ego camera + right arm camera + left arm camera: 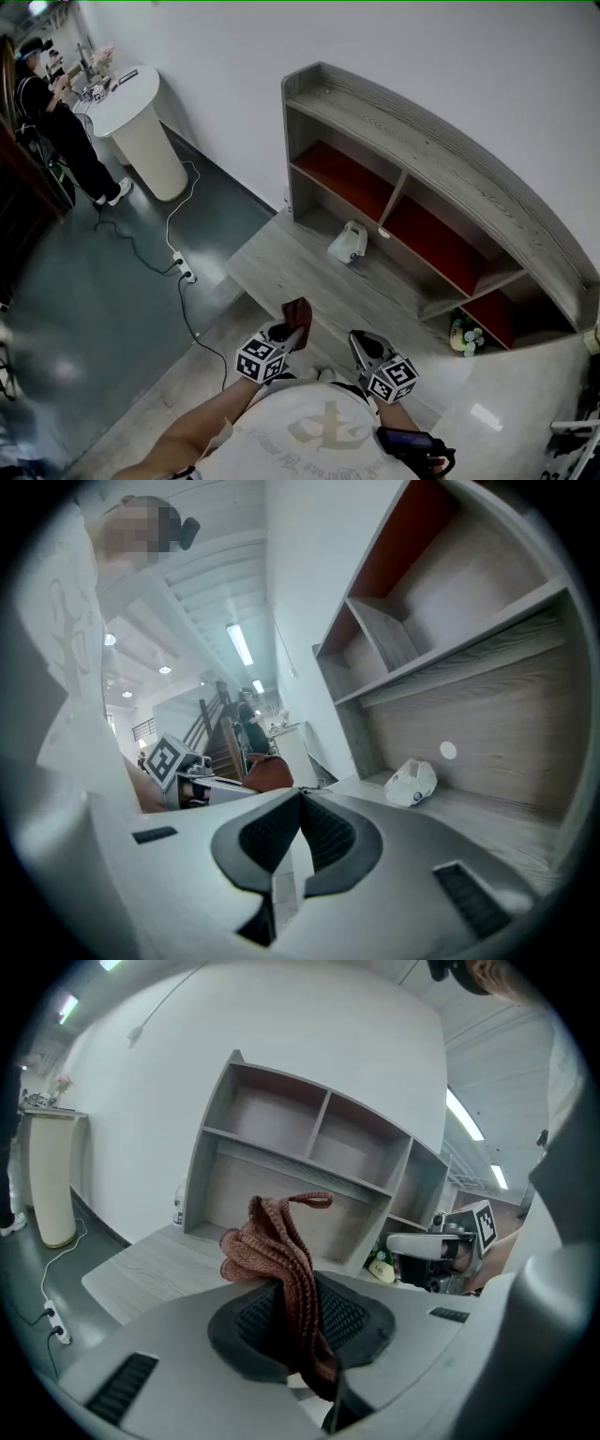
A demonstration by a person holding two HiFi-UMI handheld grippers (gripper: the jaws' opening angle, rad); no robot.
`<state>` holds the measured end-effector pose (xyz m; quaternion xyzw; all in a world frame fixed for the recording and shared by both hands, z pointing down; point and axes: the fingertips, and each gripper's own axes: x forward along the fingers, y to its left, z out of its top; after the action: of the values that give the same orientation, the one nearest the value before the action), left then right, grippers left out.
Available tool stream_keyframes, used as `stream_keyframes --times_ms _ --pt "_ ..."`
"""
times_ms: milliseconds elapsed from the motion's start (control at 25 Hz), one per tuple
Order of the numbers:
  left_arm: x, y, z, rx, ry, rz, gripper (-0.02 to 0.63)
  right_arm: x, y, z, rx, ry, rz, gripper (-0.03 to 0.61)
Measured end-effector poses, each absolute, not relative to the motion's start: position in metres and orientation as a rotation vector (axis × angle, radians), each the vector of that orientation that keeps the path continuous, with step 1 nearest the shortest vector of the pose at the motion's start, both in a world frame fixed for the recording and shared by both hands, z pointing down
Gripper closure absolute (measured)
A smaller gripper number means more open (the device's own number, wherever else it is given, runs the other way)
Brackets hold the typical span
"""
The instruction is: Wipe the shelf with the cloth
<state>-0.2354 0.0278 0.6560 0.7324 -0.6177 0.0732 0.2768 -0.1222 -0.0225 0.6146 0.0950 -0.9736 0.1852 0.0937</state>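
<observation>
A grey wooden shelf (441, 169) with red back panels lies along the wall, its low platform (300, 272) in front. My left gripper (293, 325) is shut on a reddish-brown knitted cloth (281, 1260), which bunches up above the jaws; that cloth (298, 314) hangs over the platform's near edge. My right gripper (361, 349) is beside it, jaws shut with nothing between them (300, 803). The cloth (267, 773) and left gripper also show in the right gripper view. Both grippers are short of the shelf compartments.
A small white bottle (348, 243) lies on the platform near the shelf's lower level. A bunch of flowers (464, 335) sits in the right lower compartment. A white round stand (141, 117) and a person (52, 122) are far left; a cable with power strip (185, 272) crosses the floor.
</observation>
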Motion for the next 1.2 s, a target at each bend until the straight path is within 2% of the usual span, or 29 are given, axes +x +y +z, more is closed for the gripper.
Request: stream_keyframes --times_ms 520,1200 --pt "-0.224 0.016 0.644 1.845 -1.778 0.164 0.537 -0.116 -0.051 0.609 0.127 -2.931 0.568 0.574" --pt "-0.252 -0.062 0.636 1.983 -1.672 0.25 0.535 -0.129 -0.102 0.605 0.353 -2.955 0.572 0.574"
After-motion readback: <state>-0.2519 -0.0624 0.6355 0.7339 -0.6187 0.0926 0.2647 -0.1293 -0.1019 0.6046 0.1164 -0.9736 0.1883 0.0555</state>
